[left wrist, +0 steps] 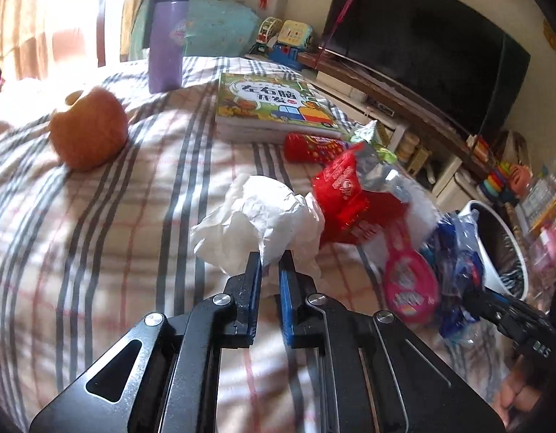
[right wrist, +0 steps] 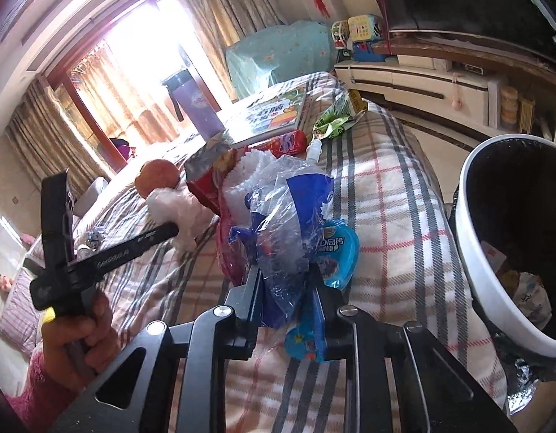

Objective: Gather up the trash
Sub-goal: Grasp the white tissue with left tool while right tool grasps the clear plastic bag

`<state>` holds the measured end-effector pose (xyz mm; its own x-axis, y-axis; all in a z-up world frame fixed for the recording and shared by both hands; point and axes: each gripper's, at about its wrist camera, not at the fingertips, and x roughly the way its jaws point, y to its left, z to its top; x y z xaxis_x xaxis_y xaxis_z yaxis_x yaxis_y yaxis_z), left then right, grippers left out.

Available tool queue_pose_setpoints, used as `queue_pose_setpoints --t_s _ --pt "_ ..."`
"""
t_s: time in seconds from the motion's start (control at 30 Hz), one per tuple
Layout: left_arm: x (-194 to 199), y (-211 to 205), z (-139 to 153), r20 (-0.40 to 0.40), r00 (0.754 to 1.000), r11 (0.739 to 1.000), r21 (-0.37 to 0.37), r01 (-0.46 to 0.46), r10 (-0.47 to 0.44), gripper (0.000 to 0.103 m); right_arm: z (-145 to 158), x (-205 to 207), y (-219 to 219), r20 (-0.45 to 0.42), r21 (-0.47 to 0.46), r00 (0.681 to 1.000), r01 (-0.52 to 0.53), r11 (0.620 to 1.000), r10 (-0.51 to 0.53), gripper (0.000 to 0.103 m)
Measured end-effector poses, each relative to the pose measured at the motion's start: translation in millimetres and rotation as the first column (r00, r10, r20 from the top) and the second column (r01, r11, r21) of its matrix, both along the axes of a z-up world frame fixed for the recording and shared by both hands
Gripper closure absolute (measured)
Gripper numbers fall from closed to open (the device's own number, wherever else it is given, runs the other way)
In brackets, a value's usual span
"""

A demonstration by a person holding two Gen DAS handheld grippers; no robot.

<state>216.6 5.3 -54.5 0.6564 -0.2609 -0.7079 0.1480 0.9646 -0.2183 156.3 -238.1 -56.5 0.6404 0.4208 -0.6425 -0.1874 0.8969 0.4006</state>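
A crumpled white tissue (left wrist: pixel 258 222) lies on the striped bed cover. My left gripper (left wrist: pixel 270 258) is shut on its near edge. To its right lie a red wrapper (left wrist: pixel 344 191), a pink wrapper (left wrist: pixel 409 281) and a blue-and-clear plastic wrapper (left wrist: pixel 456 252). My right gripper (right wrist: pixel 285 272) is shut on that blue plastic wrapper (right wrist: pixel 289 223), over the bed beside a blue blister pack (right wrist: pixel 337 252). The left gripper and tissue (right wrist: pixel 177 204) show at the left of the right wrist view. A white bin with a black liner (right wrist: pixel 469 238) stands off the bed's right edge.
On the bed lie an orange fruit (left wrist: pixel 88 131), a purple flask (left wrist: pixel 166 36), a picture book (left wrist: pixel 274 106), a red tube (left wrist: pixel 307 148) and a green wrapper (right wrist: pixel 334 119). A TV and a low cabinet (right wrist: pixel 422 83) line the right wall.
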Motion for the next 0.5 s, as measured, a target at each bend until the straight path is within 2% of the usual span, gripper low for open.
queue_pose_setpoints --t_s 0.3,0.5 --pt "-58.2 -6.8 17.5 0.035 0.999 0.999 -0.041 0.029 -0.027 0.095 11.6 -22.6 -12.6 0.031 0.014 0.999 0.017 1.000 -0.017 0.080" --pt "-80.5 -29.0 27.1 0.043 0.995 0.994 -0.057 0.090 -0.087 0.095 17.3 -34.0 -23.0 0.046 0.015 0.998 0.039 0.999 -0.040 0.080"
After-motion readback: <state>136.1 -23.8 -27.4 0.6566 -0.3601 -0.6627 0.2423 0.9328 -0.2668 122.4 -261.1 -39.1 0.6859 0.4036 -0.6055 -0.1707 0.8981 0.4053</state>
